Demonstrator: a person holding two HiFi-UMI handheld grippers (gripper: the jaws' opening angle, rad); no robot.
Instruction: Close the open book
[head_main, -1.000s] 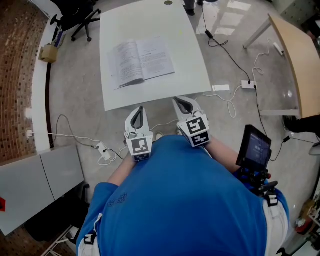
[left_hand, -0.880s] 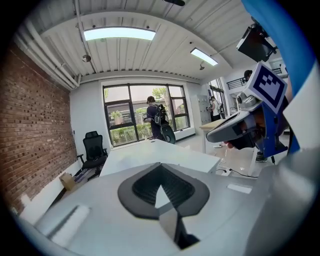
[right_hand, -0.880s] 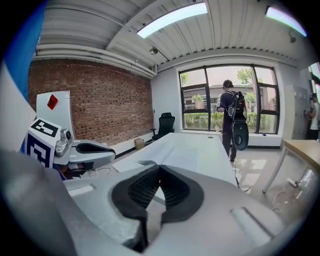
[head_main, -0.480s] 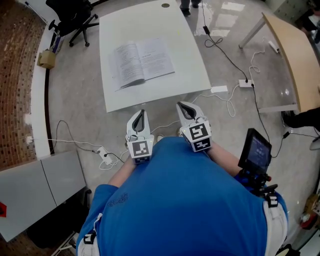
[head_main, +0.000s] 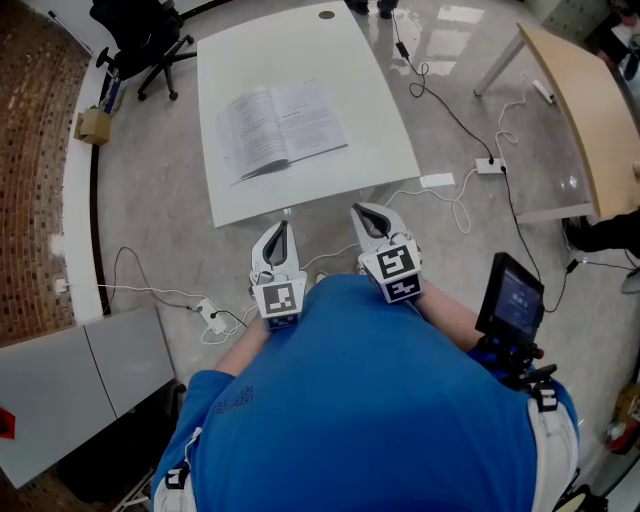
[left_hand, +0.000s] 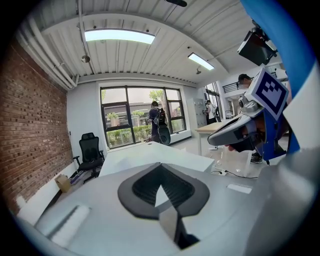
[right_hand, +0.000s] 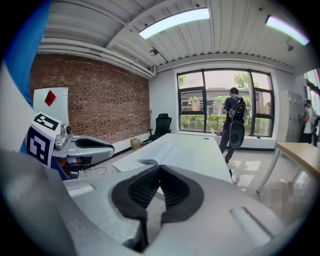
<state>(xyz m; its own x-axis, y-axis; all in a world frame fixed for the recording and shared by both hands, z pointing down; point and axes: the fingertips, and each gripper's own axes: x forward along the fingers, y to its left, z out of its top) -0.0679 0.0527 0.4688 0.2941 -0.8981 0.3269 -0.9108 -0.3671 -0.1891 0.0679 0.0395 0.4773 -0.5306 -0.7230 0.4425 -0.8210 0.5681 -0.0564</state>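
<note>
head view: the grey floor (head_main: 160, 220) fills most of the frame, with a brick wall (head_main: 30, 150) along its left edge. a white worktop (head_main: 370, 120) stands in the upper middle, and a wooden table (head_main: 580, 110) angles in at the upper right. the person's blue shirt (head_main: 370, 400) takes up the lower centre. a black office chair (head_main: 135, 35) sits near the worktop's far left corner. the open book (head_main: 282, 125) lies flat on the worktop, left of its middle, with both printed pages facing up and the spine running away from the person. it is well apart from both grippers. the left gripper (head_main: 281, 226) and the right gripper (head_main: 363, 212) are held side by side close to the person's body, just short of the worktop's near edge, both pointing toward it and tilted a little downward. each carries its marker cube at the back. in the left gripper view the jaws are clenched, the dark ribbed pads meeting at the tips with nothing between them. the right gripper view shows the same: jaws pressed together and empty, with the worktop and the book's raised pages ahead. a dark screen device (head_main: 510, 300) hangs at the person's right side. a small cardboard box (head_main: 92, 125) rests by the wall, and a white power strip (head_main: 490, 166) lies among loose cables on the floor to the right of the worktop.
</note>
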